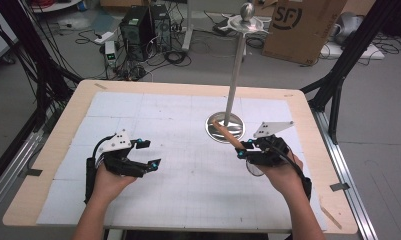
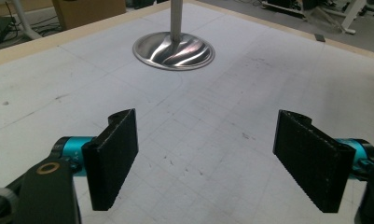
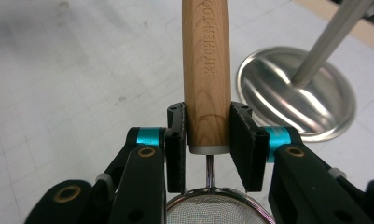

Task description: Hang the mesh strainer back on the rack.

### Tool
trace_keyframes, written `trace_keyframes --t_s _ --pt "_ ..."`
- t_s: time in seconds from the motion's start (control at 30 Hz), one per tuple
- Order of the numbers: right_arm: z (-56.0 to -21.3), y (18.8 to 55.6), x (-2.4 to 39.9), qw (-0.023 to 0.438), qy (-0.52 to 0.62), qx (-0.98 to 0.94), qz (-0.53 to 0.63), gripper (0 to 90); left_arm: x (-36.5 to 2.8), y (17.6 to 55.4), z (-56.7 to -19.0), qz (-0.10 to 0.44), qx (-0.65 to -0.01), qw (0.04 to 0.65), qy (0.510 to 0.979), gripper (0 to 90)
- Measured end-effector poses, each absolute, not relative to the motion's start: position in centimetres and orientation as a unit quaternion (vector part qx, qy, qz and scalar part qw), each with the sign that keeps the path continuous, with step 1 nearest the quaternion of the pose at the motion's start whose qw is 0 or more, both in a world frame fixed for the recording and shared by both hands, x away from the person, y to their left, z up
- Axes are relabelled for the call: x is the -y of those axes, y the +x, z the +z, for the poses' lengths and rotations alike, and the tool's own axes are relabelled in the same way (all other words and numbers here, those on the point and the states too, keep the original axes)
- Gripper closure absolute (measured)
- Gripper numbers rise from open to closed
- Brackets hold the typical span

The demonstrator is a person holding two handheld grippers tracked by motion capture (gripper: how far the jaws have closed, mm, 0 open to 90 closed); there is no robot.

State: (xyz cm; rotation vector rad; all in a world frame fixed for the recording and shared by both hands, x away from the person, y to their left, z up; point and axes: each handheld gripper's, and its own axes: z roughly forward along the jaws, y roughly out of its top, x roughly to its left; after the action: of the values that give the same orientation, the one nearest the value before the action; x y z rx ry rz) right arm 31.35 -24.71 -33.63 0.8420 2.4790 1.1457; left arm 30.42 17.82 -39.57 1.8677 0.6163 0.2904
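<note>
Our right gripper is clamped on the wooden handle of a small mesh strainer right of centre in the high view — handle slanting up-left toward the steel stand just beyond, mesh bowl back by the hand. Our left gripper, jaws apart and empty, waits lower left over the desk, well apart — the right hand is plainly nearer.

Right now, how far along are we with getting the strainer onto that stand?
Done: the right gripper is shut on the strainer's wooden handle, its mesh at the near end. In hand: the strainer is held beside the stand's base. Left: hanging it near the stand's top, probably. The left gripper is open with nothing between its jaws.
</note>
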Motion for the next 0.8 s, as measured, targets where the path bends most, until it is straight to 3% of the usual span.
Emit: trace_keyframes --t_s 0.8 --pt "-25.2 32.9 28.4 0.208 0.290 -0.792 0.495 68.5 -17.9 30.4 -39.6 0.119 -0.259 0.549 0.786 22.6"
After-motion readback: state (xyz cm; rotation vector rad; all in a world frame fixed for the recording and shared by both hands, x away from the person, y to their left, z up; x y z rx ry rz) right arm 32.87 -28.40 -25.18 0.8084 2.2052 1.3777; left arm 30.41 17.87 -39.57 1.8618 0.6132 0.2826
